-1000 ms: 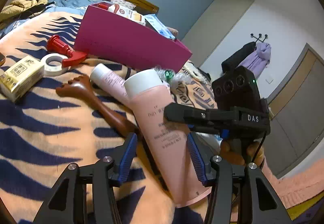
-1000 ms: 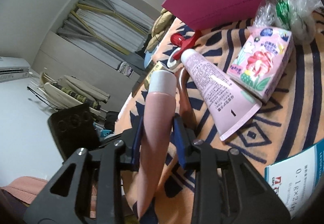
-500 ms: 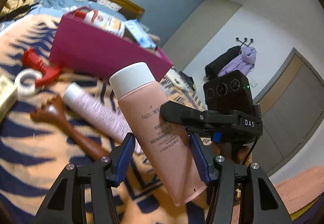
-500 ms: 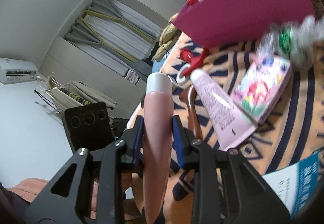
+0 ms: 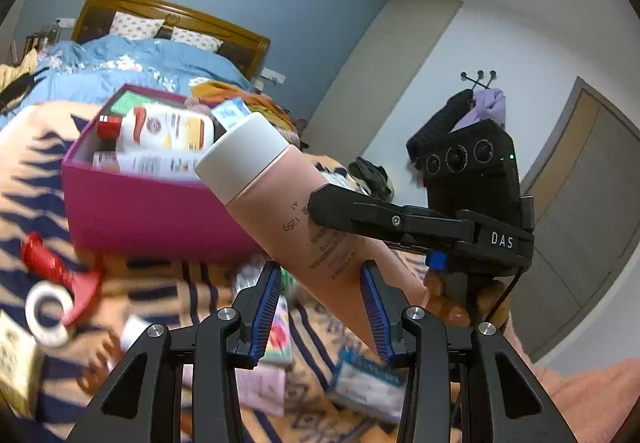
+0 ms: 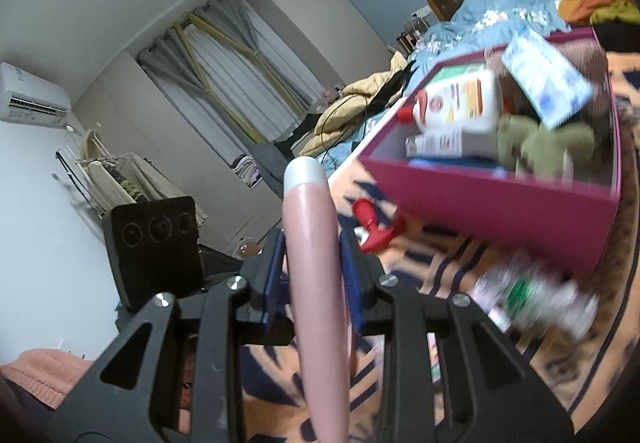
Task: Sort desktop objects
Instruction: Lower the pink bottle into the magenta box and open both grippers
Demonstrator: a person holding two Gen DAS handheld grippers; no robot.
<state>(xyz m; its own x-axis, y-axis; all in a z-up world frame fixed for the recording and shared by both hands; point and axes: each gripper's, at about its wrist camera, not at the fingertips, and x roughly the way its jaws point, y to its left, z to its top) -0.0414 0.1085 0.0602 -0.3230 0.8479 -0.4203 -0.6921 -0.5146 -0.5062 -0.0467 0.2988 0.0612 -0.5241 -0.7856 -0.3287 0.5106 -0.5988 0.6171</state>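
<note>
A pink tube with a white cap (image 5: 276,199) is held in the air above the striped blanket, cap tilted toward the magenta box (image 5: 152,211). My right gripper (image 6: 312,271) is shut on the tube (image 6: 316,267); in the left wrist view its finger (image 5: 384,219) crosses the tube's body. My left gripper (image 5: 320,307) stands around the tube's lower part with its blue pads (image 5: 266,307) at the sides; whether they press it is unclear. The box (image 6: 500,199) holds a white bottle with a red cap (image 5: 164,131), packets and a green soft toy (image 6: 540,147).
On the blanket lie a red sprayer head (image 5: 56,271), a tape roll (image 5: 46,313), a yellow tissue pack (image 5: 14,367), a floral tissue pack (image 5: 276,335), a blue-white card (image 5: 368,375) and a clear wrapped item (image 6: 532,299). A bed stands behind the box.
Both grippers have risen with the pink tube, lifting it off the blanket and toward the magenta box, whose inside now shows. The items on the blanket have dropped lower in view.
</note>
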